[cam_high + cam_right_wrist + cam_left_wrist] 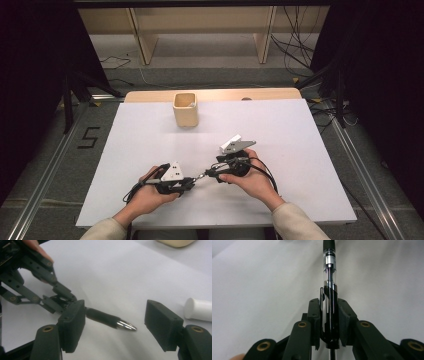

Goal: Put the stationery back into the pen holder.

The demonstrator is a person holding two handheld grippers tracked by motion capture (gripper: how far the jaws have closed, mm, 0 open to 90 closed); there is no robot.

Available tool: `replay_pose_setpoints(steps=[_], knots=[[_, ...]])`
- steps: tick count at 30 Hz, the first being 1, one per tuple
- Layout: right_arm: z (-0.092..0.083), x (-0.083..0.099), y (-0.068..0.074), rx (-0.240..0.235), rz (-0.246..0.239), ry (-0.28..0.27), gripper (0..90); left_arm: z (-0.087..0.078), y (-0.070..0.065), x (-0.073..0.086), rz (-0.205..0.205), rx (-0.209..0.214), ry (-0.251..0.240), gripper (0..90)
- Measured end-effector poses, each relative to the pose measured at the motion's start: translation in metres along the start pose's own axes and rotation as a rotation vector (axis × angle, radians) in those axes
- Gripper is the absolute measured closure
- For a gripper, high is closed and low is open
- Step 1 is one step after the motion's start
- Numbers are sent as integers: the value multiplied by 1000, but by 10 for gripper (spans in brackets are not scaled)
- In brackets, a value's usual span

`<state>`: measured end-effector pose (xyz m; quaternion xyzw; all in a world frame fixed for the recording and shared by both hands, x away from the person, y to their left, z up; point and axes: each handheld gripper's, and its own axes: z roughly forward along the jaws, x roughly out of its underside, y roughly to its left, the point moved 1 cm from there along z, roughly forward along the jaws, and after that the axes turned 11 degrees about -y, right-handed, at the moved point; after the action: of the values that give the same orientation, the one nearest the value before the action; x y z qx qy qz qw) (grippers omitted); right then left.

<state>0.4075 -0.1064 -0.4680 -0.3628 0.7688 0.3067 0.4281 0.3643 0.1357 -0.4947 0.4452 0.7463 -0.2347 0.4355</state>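
Pen (329, 290) — clamped in left gripper (329, 322), tip free between the right gripper's (115, 326) spread jaws; risk — probably slipping or swinging, with one grip.

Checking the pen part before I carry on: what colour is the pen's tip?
Shiny silver, on a black grip section; the pen tip shows best in the right gripper view.

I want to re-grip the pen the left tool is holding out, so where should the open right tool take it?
Grip the black grip section just behind the metal tip of the pen, closing from both sides; it juts free past the left tool.
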Motion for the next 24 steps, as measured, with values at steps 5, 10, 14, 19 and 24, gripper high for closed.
replay_pose_setpoints(steps=[5, 10, 14, 19, 24], knots=[[0, 1, -2, 12, 7, -6, 336, -4, 6, 0, -48, -50, -22, 747], [0, 2, -3, 13, 10, -2, 336, -9, 11, 1, -105, -101, -63, 747], [2, 3, -1, 8, 22, 0, 341, -11, 13, 0, -158, -134, -114, 747], [7, 4, 3, -8, 26, -5, 351, -13, 14, -1, -220, -162, -175, 747], [10, 5, 6, -19, 41, -14, 366, -13, 14, -2, -242, -193, -209, 747]])
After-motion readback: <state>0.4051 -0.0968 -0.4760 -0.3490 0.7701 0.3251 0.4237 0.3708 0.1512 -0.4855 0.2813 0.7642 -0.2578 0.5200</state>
